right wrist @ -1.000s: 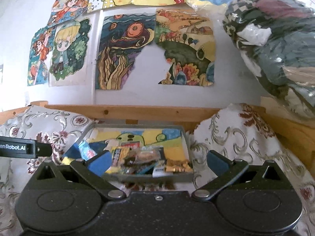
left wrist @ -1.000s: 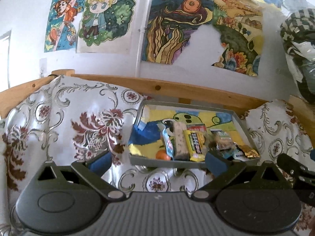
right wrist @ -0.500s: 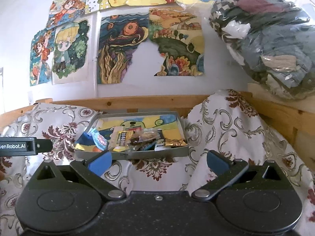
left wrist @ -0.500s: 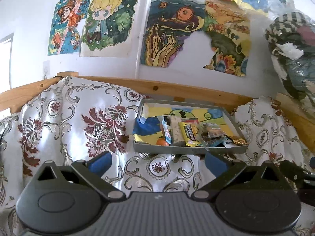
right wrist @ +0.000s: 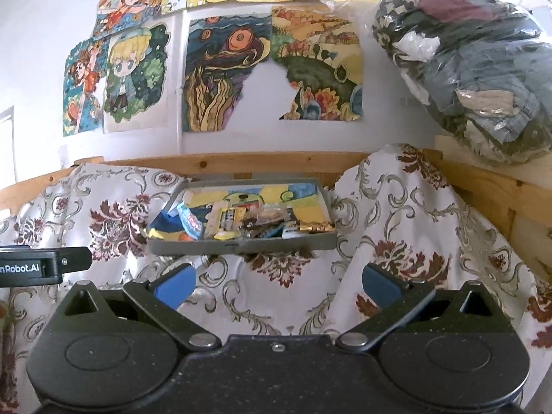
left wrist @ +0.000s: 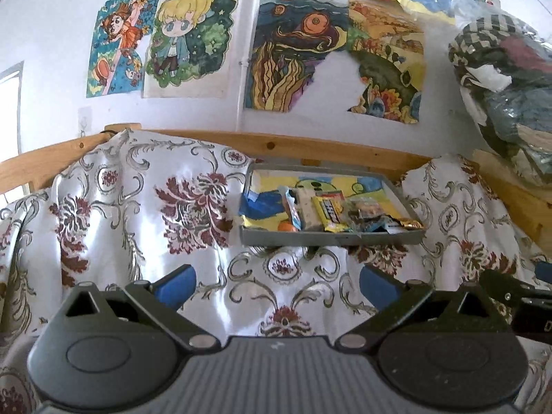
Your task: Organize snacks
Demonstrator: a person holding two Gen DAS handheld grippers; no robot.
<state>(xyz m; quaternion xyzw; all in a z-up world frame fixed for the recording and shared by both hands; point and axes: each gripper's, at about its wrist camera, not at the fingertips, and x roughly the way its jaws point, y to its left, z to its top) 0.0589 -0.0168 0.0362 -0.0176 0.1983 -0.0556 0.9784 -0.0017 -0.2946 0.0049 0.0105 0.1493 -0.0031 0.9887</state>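
i am holding two grippers, left gripper [left wrist: 277,284] and right gripper [right wrist: 277,284], both spread wide and gripping nothing, hanging over the floral cloth [left wrist: 138,214] well short of the tray. one grey tray [left wrist: 331,239] is sitting far ahead on the cloth, against the wooden rail [left wrist: 310,146]. the snacks [left wrist: 327,212] are lying crowded along its near edge: i am counting one yellow pack [left wrist: 329,214], one white bar [left wrist: 308,208], one blue-and-white packet [left wrist: 294,211], one gold wrapper [left wrist: 408,223] at the right end and one orange piece [left wrist: 287,227], but the clear wrappers between them are overlapping too much to count. one bulging clear bag [right wrist: 476,65] is getting cut off at the right.
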